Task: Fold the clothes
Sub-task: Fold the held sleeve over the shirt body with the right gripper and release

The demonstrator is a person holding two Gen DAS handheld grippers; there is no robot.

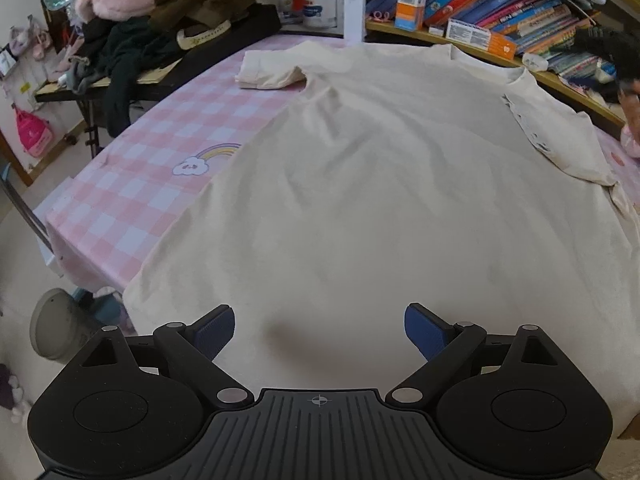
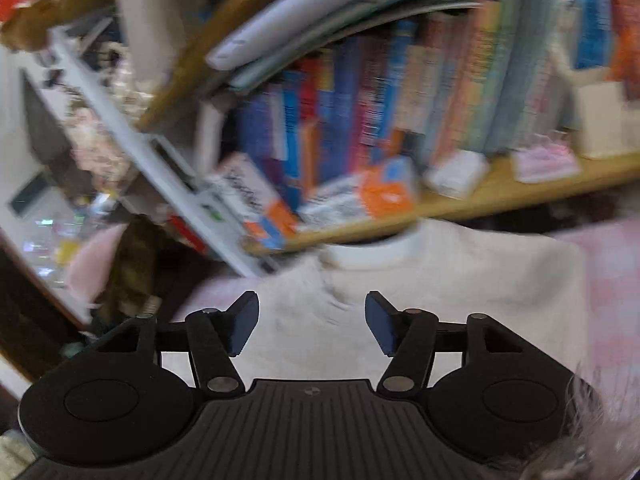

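Note:
A cream T-shirt (image 1: 372, 184) lies spread flat on the pink checked tablecloth (image 1: 160, 148), collar toward the bookshelf. Its left sleeve (image 1: 272, 70) is folded in on itself; the right sleeve (image 1: 560, 140) lies folded over the body. My left gripper (image 1: 320, 326) hovers open over the shirt's hem, nothing between its blue pads. In the blurred right wrist view, my right gripper (image 2: 312, 320) stands open above the shirt (image 2: 460, 288) near the white collar (image 2: 372, 256), with no cloth between its fingers.
A bookshelf (image 1: 520, 20) packed with books runs behind the table. A pile of dark clothes and a pink plush (image 1: 132, 4) sits on a side stand at the left. A grey bin (image 1: 56, 328) stands on the floor by the table's near corner.

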